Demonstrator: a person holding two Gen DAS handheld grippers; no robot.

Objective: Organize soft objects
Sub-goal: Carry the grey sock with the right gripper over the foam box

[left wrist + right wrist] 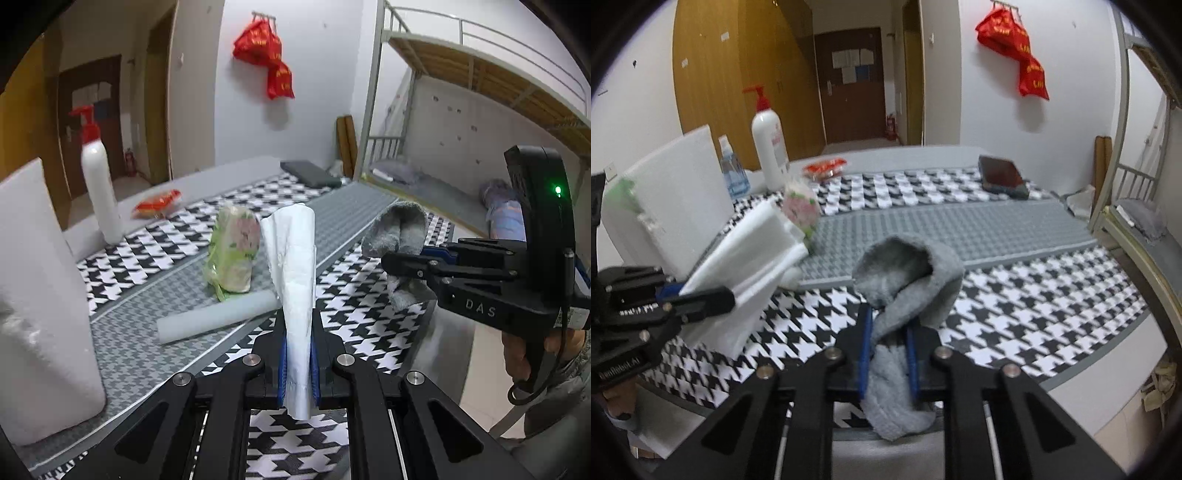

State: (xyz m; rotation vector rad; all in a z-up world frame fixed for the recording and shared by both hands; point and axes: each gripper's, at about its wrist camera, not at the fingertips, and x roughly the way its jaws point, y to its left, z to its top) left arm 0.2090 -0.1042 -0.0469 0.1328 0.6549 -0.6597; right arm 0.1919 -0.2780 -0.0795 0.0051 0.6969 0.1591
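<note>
My left gripper (298, 325) is shut on a white tissue (293, 266) that stands up between the jaws, held above the houndstooth mat. It also shows in the right wrist view (713, 295), with the tissue (753, 266) fanned out. My right gripper (888, 325) is shut on a grey sock (908, 273) that flops over the jaws. In the left wrist view the right gripper (391, 264) holds the sock (400, 229) at the right, above the mat's edge.
On the grey strip (351, 210) lie a green-wrapped tissue pack (232, 251) and a pale foam roll (218, 315). A white foam block (40, 295), a red-pump white bottle (98, 177), a red snack packet (157, 203) and a dark book (1003, 175) stand around. A bunk bed (461, 122) is at right.
</note>
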